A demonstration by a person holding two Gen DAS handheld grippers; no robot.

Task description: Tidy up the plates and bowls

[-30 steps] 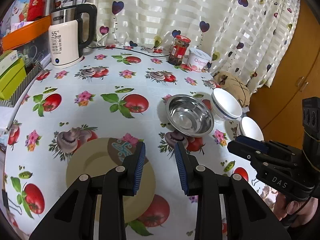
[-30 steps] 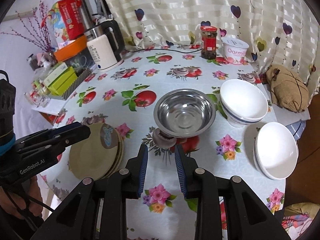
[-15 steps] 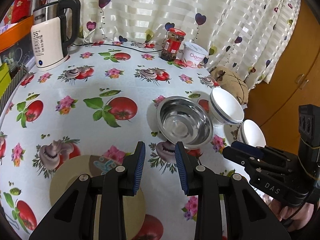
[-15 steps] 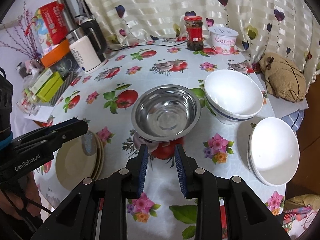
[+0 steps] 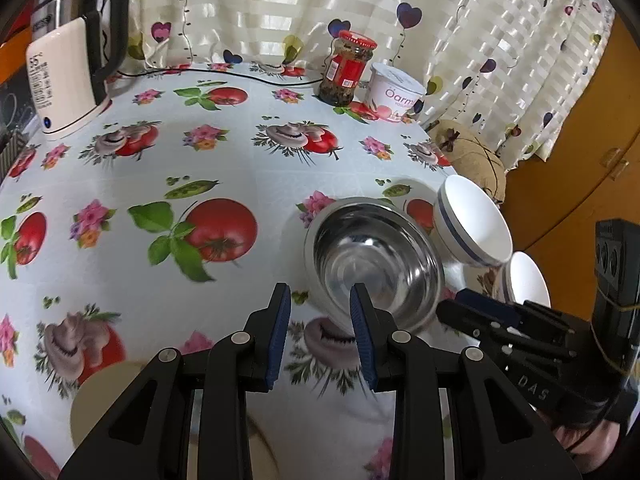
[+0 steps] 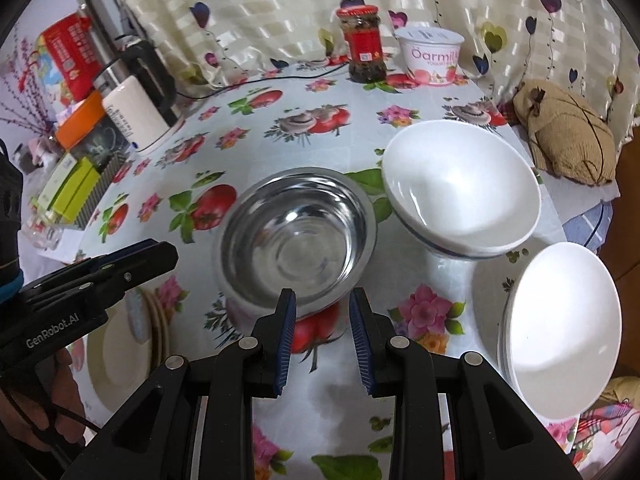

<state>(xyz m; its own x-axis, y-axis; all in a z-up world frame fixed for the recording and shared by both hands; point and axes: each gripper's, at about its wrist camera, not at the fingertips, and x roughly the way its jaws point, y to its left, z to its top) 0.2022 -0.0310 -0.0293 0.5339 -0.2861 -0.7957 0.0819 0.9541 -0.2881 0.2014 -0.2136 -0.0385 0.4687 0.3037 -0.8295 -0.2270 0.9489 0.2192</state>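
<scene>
Steel, shiny and empty, the metal bowl [image 6: 298,236] sits mid-counter with a white blue-banded bowl [image 6: 464,188] just beside it and another white bowl [image 6: 564,328] nearer the edge. Tan plates [image 6: 120,352] lie stacked toward the other side. Both the left gripper [image 5: 320,332] and right gripper [image 6: 322,336] hover with fingers spread, holding nothing. The counter [image 5: 160,168] wears a tomato-and-flower cloth; a kettle [image 5: 68,76], jar [image 5: 346,68] and tub [image 5: 394,98] stand before a heart-print curtain [image 5: 280,8].
</scene>
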